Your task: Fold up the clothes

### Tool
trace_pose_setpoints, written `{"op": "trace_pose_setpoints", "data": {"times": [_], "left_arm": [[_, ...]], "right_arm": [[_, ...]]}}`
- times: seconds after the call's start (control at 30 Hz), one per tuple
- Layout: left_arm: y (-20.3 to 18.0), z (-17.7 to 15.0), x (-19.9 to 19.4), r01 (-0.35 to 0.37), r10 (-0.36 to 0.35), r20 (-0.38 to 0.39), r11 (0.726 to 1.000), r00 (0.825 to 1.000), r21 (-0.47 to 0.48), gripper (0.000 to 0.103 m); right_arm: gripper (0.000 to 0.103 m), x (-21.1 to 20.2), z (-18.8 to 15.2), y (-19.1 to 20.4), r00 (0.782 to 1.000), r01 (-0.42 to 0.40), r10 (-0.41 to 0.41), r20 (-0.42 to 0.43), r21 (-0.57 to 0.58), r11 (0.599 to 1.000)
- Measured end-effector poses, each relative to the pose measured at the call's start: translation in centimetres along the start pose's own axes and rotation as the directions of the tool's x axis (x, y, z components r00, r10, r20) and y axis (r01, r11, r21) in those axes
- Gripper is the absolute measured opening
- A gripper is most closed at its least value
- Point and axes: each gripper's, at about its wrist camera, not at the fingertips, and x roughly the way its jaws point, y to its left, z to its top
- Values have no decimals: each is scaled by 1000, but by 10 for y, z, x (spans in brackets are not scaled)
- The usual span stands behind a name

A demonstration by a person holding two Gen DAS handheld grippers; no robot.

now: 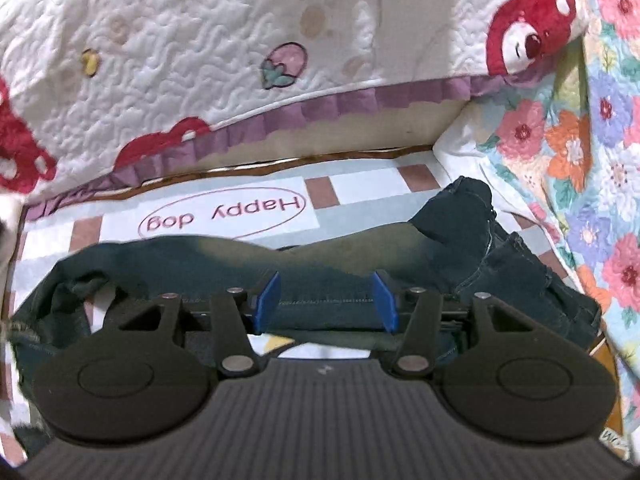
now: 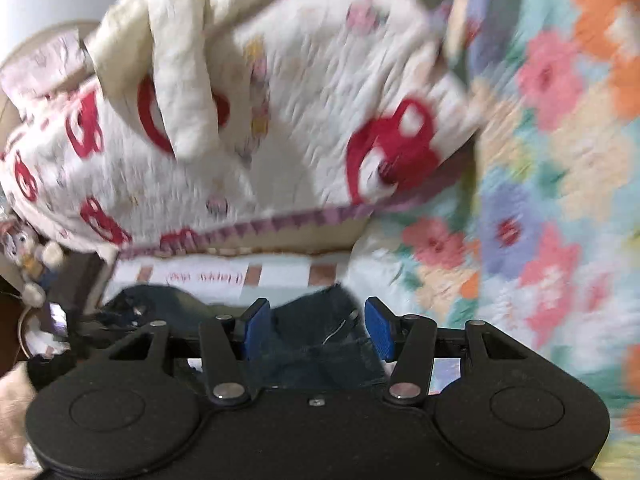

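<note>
The dark jeans [image 1: 360, 264] are lying bunched across the checked sheet [image 1: 360, 184], toward its edge nearest the grippers. The left gripper [image 1: 326, 300] is hovering wide over a stitched hem; the right gripper [image 2: 316, 332], blurred, is seemingly gaping over denim too. Pinching matching edges squarely should be keeping any fold even.

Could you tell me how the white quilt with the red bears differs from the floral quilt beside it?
The white quilt has a mostly plain ground with scattered red bears and a strawberry, while the floral quilt is densely covered in pink, orange and purple flowers. The white quilt has a purple ruffled edge; the floral quilt shows no such trim. Both look stitched and puffy, and both lie behind the jeans.
</note>
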Motion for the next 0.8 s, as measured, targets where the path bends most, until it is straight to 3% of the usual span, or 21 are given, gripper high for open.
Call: {"op": "trace_pose_setpoints", "data": {"times": [0.17,0.27,0.37,0.5,0.6,0.67,0.73,0.8], "left_arm": [[-35,11,26,14,-14,-6,999,1000,38,50],[-59,19,45,28,-28,-25,999,999,28,50],[-75,18,59,39,-38,-61,999,997,15,50],[-78,16,70,37,-31,-96,998,995,54,50],[-54,21,86,-13,17,-94,999,995,44,53],[-22,23,101,-43,41,-89,999,995,-25,53],[13,22,116,-89,84,-69,993,994,-77,53],[46,15,131,-159,157,-26,983,987,-95,53]], "right_arm": [[58,-145,29,11,987,52,-52,153,7,999],[58,-149,30,10,987,45,-50,153,35,998],[58,-73,15,1,998,36,-37,51,37,999],[58,91,-24,-12,991,-33,34,-130,10,999],[58,196,-45,-17,963,-149,159,-216,63,987],[58,259,-54,-17,943,-197,218,-253,105,975],[58,318,-55,-14,929,-209,235,-287,120,970],[58,362,-54,-18,932,-178,207,-297,120,977]]}}
